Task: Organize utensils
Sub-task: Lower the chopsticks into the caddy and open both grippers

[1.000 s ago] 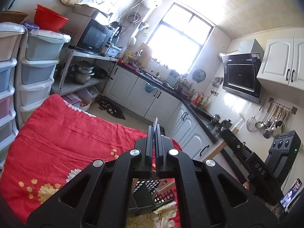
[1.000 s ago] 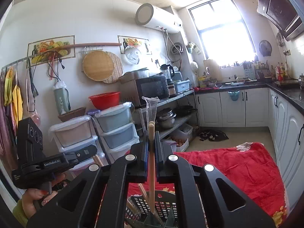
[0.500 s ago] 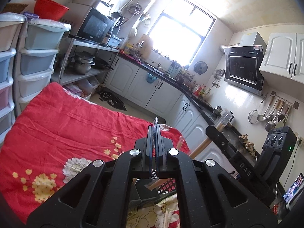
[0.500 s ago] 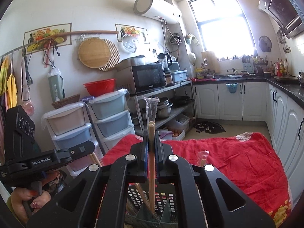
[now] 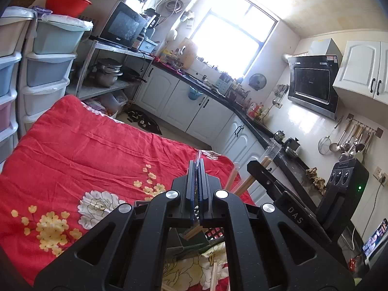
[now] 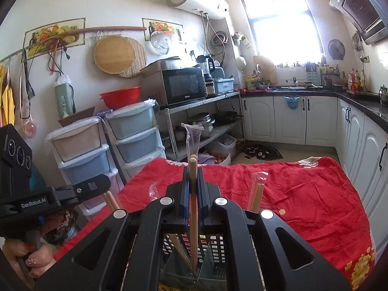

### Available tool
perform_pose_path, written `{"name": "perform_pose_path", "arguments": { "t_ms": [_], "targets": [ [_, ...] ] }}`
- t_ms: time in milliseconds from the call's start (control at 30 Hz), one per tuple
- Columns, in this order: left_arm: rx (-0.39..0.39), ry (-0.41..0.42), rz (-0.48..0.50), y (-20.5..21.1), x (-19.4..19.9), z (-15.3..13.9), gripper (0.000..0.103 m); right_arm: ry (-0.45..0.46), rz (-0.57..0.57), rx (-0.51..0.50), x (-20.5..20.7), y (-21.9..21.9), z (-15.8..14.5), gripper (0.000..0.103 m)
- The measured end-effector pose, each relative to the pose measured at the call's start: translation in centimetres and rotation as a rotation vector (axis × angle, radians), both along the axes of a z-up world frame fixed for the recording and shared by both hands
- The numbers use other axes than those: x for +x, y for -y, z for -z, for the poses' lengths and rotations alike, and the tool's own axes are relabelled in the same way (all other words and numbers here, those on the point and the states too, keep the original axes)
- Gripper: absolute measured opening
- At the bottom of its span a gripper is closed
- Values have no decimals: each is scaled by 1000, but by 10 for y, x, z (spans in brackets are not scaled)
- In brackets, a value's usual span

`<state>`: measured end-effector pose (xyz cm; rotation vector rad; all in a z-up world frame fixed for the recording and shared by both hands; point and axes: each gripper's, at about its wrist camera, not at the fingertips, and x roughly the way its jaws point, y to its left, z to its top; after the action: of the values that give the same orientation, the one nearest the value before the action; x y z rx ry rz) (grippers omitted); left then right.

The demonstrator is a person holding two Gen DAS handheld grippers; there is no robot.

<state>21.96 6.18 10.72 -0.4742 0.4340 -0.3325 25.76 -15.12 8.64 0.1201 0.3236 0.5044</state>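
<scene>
Chopsticks (image 6: 193, 208) in a clear sleeve stand upright, pinched between the closed jaws of the right gripper (image 6: 193, 181), their lower ends inside a black slotted utensil basket (image 6: 215, 247) on the red floral cloth (image 6: 303, 194). Left gripper (image 5: 199, 172) is closed too, nipping only a sliver of clear plastic wrapper (image 5: 198, 156) above that basket.

Your L gripper (image 5: 198, 169) & R gripper (image 6: 193, 177): both jaws clamped, tilted slightly down; your hand (image 6: 26, 259) grips L handle.
</scene>
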Motion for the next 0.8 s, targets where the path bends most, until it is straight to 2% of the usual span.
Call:
{"name": "perform_pose_path", "arguments": {
  "t_ms": [200, 267, 300, 333, 500, 567, 633, 667, 800],
  "targets": [
    [7, -9, -7, 0, 0, 4, 0, -26, 3, -12, 2, -1, 10, 7],
    [7, -15, -10, -1, 0, 6, 0, -40, 7, -11, 2, 0, 13, 16],
    [6, -18, -12, -1, 0, 7, 0, -44, 9, -6, 2, 2, 14, 27],
    [4, -21, -13, -2, 1, 8, 0, -45, 12, 0, 1, 4, 14, 31],
    [8, -25, -33, -6, -1, 10, 2, -59, 21, 4, -3, 12, 18, 34],
    [13, -29, -44, -7, -2, 10, 12, -67, 22, 6, -6, 15, 18, 36],
    [17, -27, -58, -9, -3, 10, 28, -71, 26, 2, -8, 18, 19, 38],
    [16, -24, -64, -10, -5, 11, 31, -76, 25, -3, -9, 20, 20, 39],
    [30, -13, -94, -13, -11, 10, 52, -94, 27, -13, -13, 25, 22, 43]
  ]
}}
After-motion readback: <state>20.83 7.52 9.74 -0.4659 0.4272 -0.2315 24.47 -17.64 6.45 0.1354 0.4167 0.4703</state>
